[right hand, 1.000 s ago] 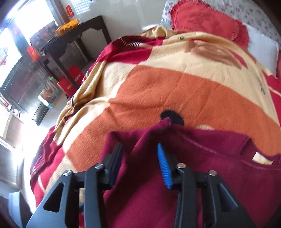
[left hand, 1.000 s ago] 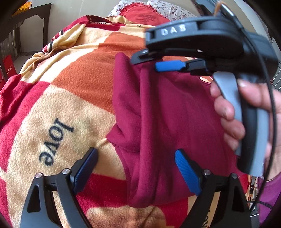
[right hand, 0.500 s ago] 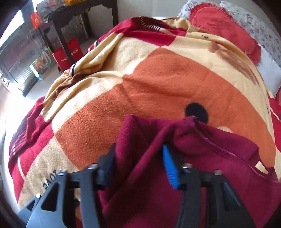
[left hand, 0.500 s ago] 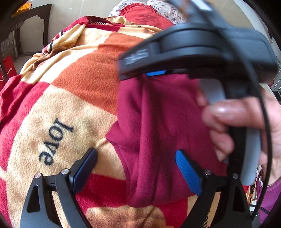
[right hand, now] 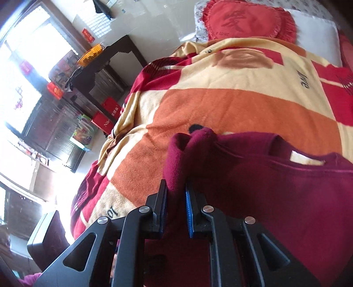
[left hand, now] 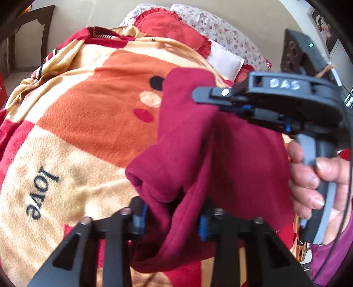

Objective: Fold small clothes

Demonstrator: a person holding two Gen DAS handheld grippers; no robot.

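Note:
A maroon fleece garment [left hand: 231,154] lies on a checked orange, cream and red blanket [left hand: 88,110]. My left gripper [left hand: 171,216] has a bunched fold of the near edge between its jaws. The jaws are closing and the pads press into the cloth. In the same view my right gripper [left hand: 205,99], held by a person's hand [left hand: 313,183], pinches the far corner and holds it raised. In the right wrist view the right gripper [right hand: 175,198] is shut on a ridge of the garment [right hand: 275,187] above the blanket [right hand: 231,106].
A red heart-shaped cushion [right hand: 247,19] and a white pillow [left hand: 225,61] lie at the head of the bed. Beside the bed stands a dark side table [right hand: 106,64] with red boxes [right hand: 106,114] on the floor. The blanket's left half is bare.
The left jaws went from wide open to closed on the near edge. The right jaws closed on the far corner and rose. The gripped cloth now stands off the blanket.

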